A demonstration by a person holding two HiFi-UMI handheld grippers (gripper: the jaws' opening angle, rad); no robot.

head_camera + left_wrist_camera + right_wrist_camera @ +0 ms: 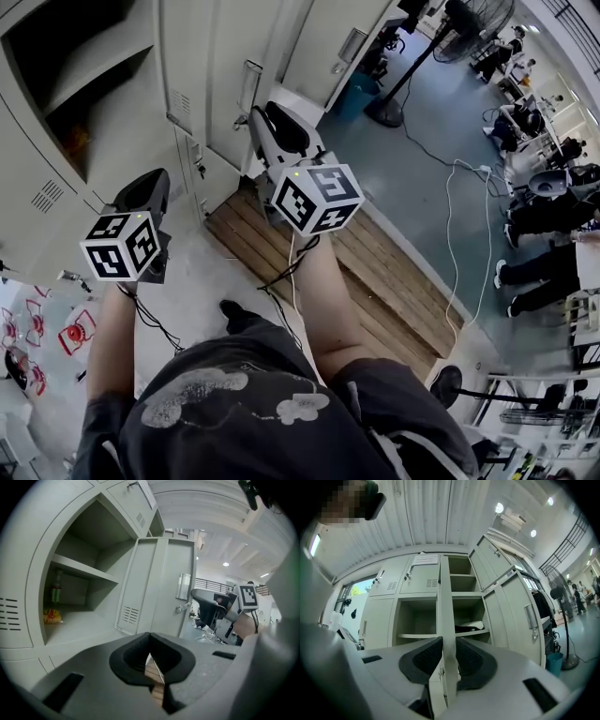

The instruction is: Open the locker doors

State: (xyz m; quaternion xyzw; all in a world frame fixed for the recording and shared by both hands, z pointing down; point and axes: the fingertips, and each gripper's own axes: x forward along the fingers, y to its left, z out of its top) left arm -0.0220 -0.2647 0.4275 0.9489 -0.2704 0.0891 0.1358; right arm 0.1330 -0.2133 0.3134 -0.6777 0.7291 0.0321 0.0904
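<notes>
Right tongs (pixel 443 665) grip a door (pixel 445 611) edge at 12 o'clock, left tongs (pixel 151 660) pinched empty; next, I judge, swing it wider.

A wooden pallet (pixel 394 281) lies on the grey floor (pixel 422 173).

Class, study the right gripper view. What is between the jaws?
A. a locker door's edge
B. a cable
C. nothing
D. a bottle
A: the right gripper has a pad pressed against each side of the door, which is seen edge-on.
</notes>
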